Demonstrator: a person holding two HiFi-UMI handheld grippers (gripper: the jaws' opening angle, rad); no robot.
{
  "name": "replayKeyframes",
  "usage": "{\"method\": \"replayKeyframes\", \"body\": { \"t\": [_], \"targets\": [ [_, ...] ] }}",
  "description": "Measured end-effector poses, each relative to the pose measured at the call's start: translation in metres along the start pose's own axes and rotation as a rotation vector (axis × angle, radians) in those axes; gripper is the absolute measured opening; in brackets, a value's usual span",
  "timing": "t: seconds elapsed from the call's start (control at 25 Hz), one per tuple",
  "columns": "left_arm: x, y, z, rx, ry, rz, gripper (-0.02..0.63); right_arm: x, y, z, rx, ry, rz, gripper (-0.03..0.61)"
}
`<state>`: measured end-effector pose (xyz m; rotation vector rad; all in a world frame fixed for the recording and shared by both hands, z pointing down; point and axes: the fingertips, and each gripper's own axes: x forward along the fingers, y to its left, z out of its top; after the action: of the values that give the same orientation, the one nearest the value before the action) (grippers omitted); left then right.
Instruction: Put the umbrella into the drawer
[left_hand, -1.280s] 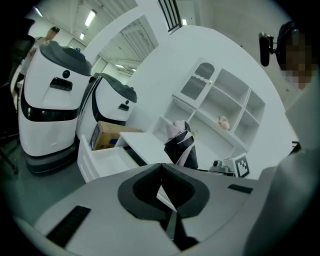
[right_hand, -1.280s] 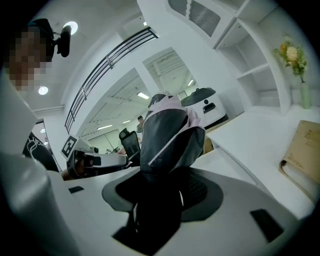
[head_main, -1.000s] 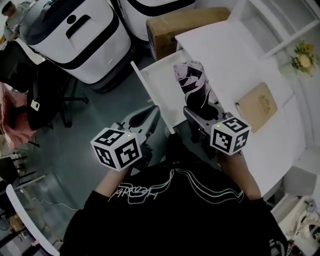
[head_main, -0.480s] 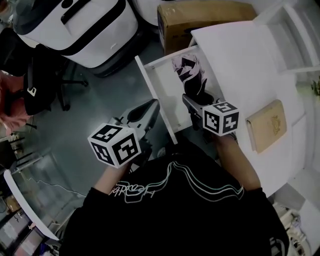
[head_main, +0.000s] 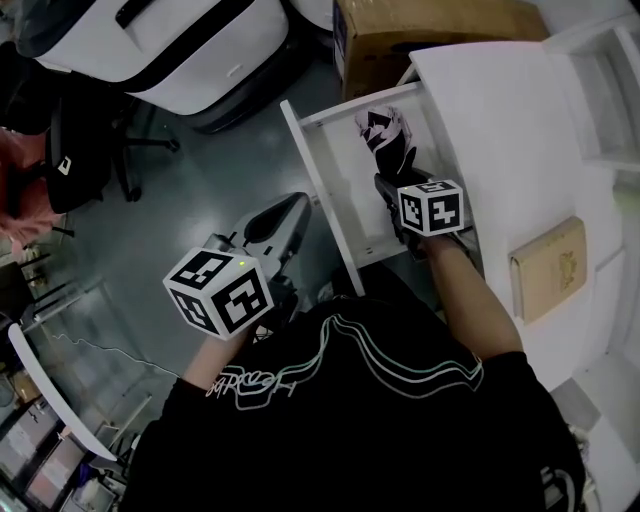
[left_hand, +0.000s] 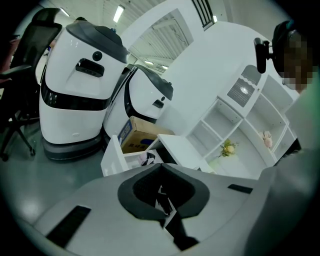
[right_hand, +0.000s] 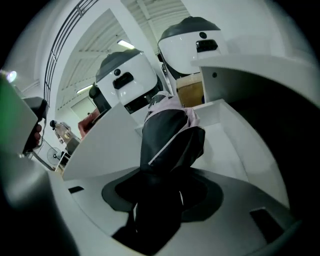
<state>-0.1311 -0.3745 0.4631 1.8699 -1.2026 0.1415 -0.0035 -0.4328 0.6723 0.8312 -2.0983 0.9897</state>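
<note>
- Right gripper (head_main: 393, 183): jaws clamped on the folded umbrella (head_main: 384, 133), low on its dark bundle. The pink-trimmed canopy end points away from the person.
- Left gripper (head_main: 291, 207): jaws closed together on nothing, held over the floor, well apart from the drawer (head_main: 318, 190).
- The umbrella hangs within the open drawer's outline, along the side nearest the tabletop (head_main: 500, 110). Whether it touches the drawer bottom cannot be told.
- It looks light, with loose, soft fabric wrapped round a stiff core. The folds may slide or bunch under the jaws, so a hold across the firm middle of the bundle, as here, seems safest.
- The drawer stands pulled out from the tabletop's left edge, its front panel toward the floor side.
- In the right gripper view the drawer wall rises on the left and the tabletop's edge overhangs on the right.
- Bare drawer bottom lies ahead and beside the umbrella. Laying it down lengthwise looks the likeliest fit, with the overhang the edge to mind.
</note>
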Motion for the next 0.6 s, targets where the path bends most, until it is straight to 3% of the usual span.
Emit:
{"method": "replayKeyframes", "body": {
  "t": [0.6],
  "targets": [
    [-0.001,0.044,0.002,-0.047,-0.010,0.078,0.020,0.061,-0.036,-0.042,-0.077,0.178,-0.091,0.224]
  ]
}}
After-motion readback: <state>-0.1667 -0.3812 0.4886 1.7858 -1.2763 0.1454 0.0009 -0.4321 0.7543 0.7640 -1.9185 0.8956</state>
